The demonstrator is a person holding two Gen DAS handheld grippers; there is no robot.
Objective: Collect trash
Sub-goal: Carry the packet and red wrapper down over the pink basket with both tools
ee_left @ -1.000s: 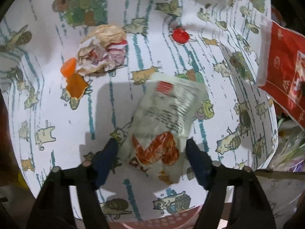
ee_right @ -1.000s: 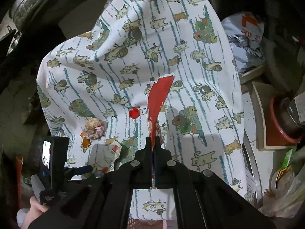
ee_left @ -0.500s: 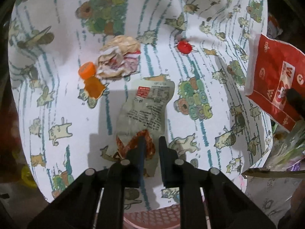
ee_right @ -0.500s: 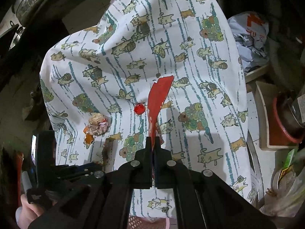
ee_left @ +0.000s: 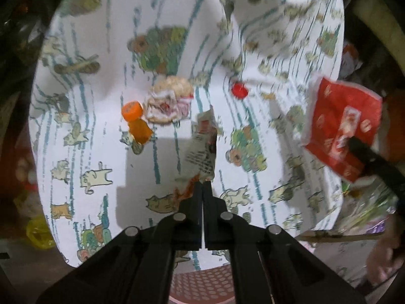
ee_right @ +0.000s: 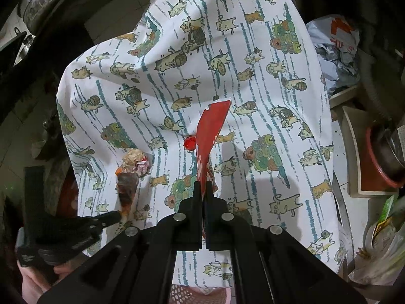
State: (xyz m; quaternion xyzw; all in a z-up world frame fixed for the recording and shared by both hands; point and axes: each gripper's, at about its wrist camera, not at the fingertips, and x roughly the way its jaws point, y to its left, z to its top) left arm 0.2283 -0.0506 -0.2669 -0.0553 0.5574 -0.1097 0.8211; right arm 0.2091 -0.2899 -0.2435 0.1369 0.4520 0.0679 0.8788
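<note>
Matt printed cloth — glossy red wrapper, crumpled paper wad.

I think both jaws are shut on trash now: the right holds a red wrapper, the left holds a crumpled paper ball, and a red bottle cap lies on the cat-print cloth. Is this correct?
One detail is wrong. The left gripper is shut on a clear printed snack wrapper, not the crumpled paper ball, which lies on the cat-print cloth, as the left wrist view shows. The red wrapper in the right gripper and the red bottle cap are correct.

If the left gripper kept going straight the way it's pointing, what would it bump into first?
Probably the cat-print cloth. The left gripper points down at it, shut on a clear wrapper that would touch first. Depth is unclear.
</note>
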